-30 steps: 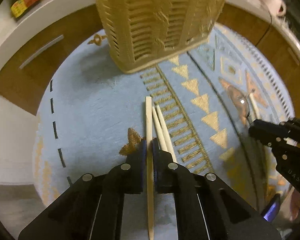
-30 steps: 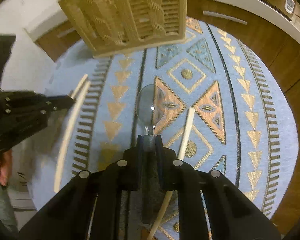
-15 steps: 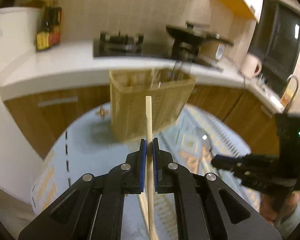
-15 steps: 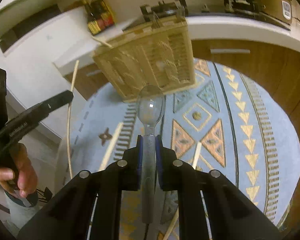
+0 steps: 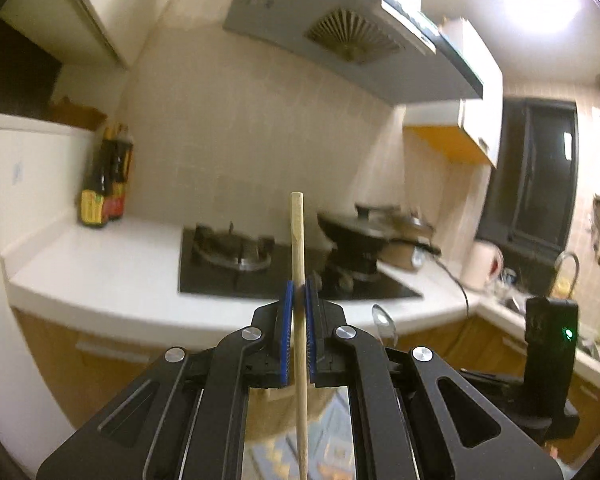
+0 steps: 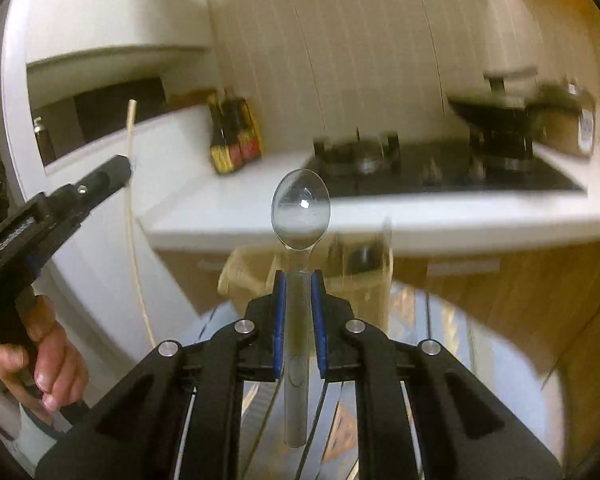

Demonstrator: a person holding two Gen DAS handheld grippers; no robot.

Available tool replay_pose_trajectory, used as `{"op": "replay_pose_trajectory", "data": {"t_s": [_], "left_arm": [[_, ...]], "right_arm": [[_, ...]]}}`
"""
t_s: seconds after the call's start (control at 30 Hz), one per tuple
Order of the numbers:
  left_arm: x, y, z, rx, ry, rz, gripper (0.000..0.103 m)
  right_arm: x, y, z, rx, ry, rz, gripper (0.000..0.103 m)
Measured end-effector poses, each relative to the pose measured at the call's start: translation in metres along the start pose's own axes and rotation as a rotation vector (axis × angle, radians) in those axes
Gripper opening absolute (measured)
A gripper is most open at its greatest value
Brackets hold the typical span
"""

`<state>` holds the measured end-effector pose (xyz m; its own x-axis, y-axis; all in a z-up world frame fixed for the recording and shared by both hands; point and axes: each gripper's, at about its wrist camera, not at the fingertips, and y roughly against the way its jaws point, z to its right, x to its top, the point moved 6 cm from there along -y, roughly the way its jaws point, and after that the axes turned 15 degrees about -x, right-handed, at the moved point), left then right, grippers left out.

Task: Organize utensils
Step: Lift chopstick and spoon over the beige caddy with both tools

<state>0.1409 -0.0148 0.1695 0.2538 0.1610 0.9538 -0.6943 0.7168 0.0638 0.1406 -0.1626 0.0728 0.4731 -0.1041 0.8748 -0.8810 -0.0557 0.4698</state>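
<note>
Left gripper [image 5: 299, 292] grips chopstick [image 5: 299, 264] upright; right gripper [image 6: 299, 280] grips spoon [image 6: 300, 210].

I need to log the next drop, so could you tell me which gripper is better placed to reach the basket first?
Probably the right gripper: its clear spoon lines up with the basket directly ahead.

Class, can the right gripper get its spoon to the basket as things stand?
Probably yes. The right gripper grips the spoon, and the basket sits just ahead and below, with nothing between them.
</note>
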Motion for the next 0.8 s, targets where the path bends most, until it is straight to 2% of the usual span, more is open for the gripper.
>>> {"op": "replay_pose_trajectory", "data": {"t_s": [0.17,0.37,0.63,0.8], "left_arm": [[0.016,-0.033,-0.001,0.054,-0.011,0.08,0.004],[0.012,-0.072,-0.015,0.095,-0.007,0.123,0.004],[-0.001,-0.104,-0.027,0.177,-0.069,0.133,0.004],[-0.01,-0.113,-0.033,0.198,-0.067,0.127,0.004]], "right_arm": [[0.039,-0.017,0.009,0.0,-0.005,0.103,0.01],[0.063,-0.059,0.024,-0.038,-0.025,0.179,0.01],[0.062,-0.105,0.04,-0.04,-0.076,0.201,0.01],[0.051,-0.118,0.035,-0.083,-0.03,0.236,0.01]]}}
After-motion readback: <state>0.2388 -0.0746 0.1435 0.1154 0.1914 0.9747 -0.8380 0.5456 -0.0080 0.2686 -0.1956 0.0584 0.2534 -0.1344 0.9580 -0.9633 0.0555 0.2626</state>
